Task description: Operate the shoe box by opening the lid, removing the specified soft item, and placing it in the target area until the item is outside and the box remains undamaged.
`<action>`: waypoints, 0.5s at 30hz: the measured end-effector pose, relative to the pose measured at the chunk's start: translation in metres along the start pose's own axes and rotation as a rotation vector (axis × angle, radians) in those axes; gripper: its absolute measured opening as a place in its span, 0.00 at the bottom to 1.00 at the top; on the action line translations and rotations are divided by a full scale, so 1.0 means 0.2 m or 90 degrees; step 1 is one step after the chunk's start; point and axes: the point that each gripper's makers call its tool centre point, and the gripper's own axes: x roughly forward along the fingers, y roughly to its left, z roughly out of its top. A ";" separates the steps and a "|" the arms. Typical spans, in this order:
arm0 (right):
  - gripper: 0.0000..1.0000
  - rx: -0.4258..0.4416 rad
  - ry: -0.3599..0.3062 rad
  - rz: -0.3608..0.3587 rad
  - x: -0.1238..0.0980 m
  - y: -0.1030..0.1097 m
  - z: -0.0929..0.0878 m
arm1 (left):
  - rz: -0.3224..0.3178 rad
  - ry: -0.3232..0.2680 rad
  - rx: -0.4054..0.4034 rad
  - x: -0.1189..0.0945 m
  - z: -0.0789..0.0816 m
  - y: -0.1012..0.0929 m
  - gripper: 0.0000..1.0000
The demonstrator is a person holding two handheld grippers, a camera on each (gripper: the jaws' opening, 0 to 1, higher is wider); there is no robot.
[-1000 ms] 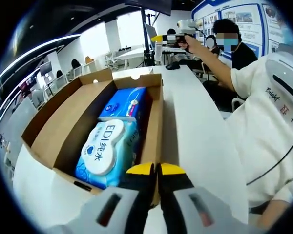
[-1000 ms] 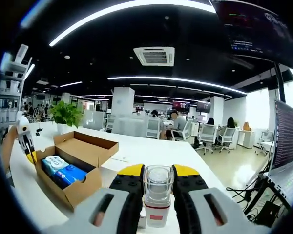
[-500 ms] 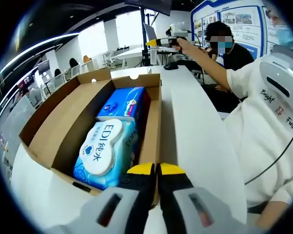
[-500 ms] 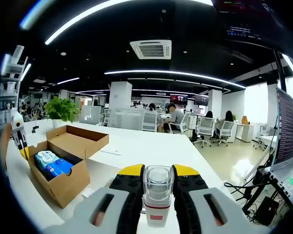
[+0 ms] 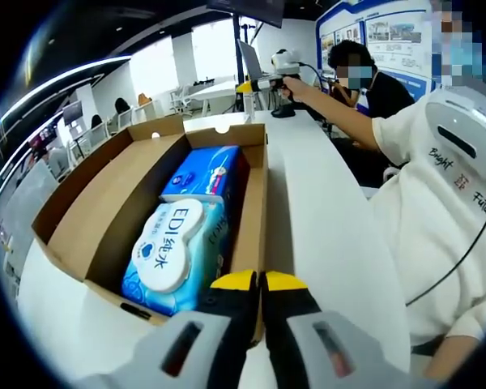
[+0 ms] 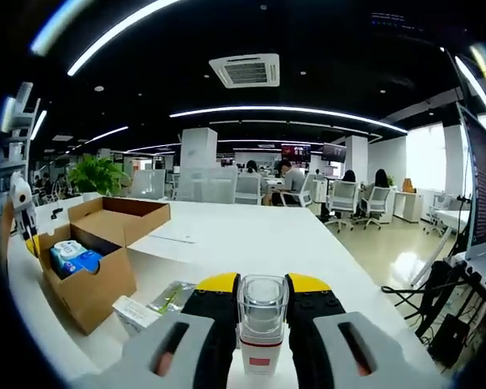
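White worktop (image 5: 324, 211) carries the open shoe box (image 5: 251, 203); my left hand-held gripper (image 5: 259, 284) is clenched at its near wall, my right hand-held gripper (image 6: 262, 285) grasping a clear bottle (image 6: 261, 324).

"EDI" on the wipes pack (image 5: 172, 253) lid.

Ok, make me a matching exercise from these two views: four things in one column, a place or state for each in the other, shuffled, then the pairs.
Things:
1. shoe box
2. wipes pack
3. left hand-held gripper
4. clear bottle

Places or states:
A. clamped in the right hand-held gripper
B. lid open, on the white table
C. lying inside the box, beside a blue tissue pack
D. shut at the box's near wall

Pairs: 1-B, 2-C, 3-D, 4-A
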 end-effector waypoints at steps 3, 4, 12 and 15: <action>0.21 -0.009 0.008 -0.010 0.00 -0.02 -0.01 | -0.001 -0.002 0.001 0.00 0.00 0.00 0.02; 0.21 -0.008 0.003 -0.009 0.00 -0.03 -0.01 | -0.001 -0.001 0.001 0.00 0.00 0.00 0.02; 0.21 -0.009 -0.002 0.023 0.05 -0.01 -0.04 | 0.004 -0.003 0.000 0.00 0.00 0.00 0.02; 0.21 -0.006 0.001 0.023 0.06 -0.02 -0.06 | 0.008 -0.006 0.001 0.00 0.01 0.00 0.03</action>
